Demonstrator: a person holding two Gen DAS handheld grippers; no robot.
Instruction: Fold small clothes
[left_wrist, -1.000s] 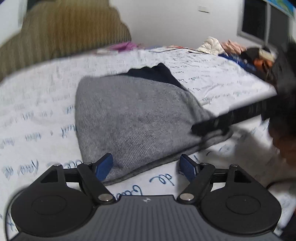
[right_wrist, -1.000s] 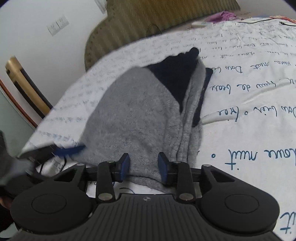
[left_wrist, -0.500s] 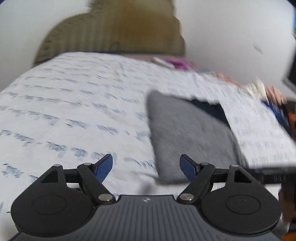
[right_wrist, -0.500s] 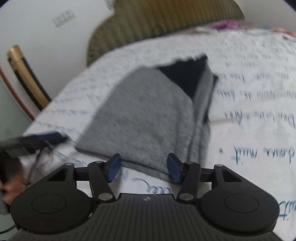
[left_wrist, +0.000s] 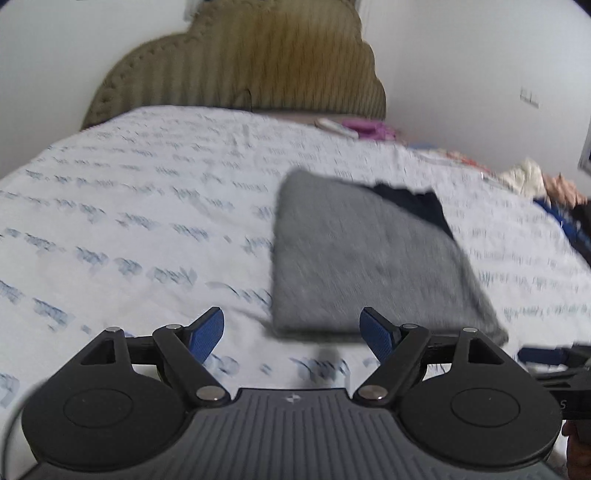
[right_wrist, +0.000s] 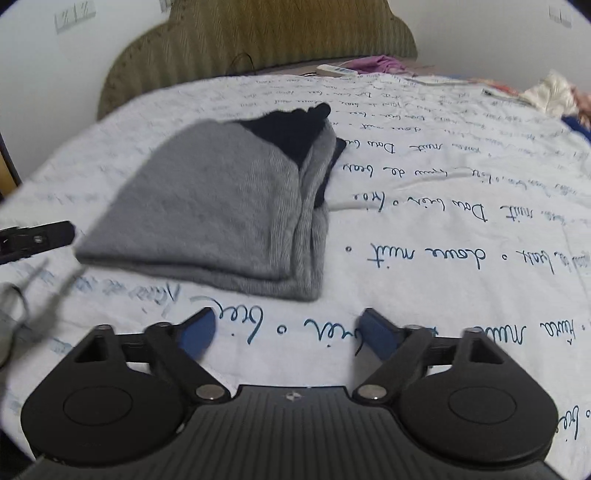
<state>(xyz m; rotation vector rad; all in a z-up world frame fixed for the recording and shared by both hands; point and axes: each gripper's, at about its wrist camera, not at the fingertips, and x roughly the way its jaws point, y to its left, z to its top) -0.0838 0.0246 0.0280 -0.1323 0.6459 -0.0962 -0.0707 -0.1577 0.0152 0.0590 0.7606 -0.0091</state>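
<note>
A folded grey knit garment (right_wrist: 221, 206) with a dark navy part (right_wrist: 295, 129) at its far end lies flat on the white bedsheet (right_wrist: 461, 206) printed with blue handwriting. It also shows in the left wrist view (left_wrist: 362, 258), blurred. My left gripper (left_wrist: 293, 332) is open and empty, hovering just before the garment's near edge. My right gripper (right_wrist: 288, 332) is open and empty, hovering over bare sheet a little short of the garment. The left gripper's finger shows at the left edge of the right wrist view (right_wrist: 37, 236).
An olive ribbed headboard (left_wrist: 243, 62) stands against the white wall at the back. A purple cloth (right_wrist: 380, 64) and a remote (right_wrist: 336, 70) lie near it. A pile of other clothes (left_wrist: 543, 184) lies at the bed's far right.
My right gripper let go of the garment, opened wide and pulled back. My left gripper swung left and back, staying open. The garment now lies flat.
</note>
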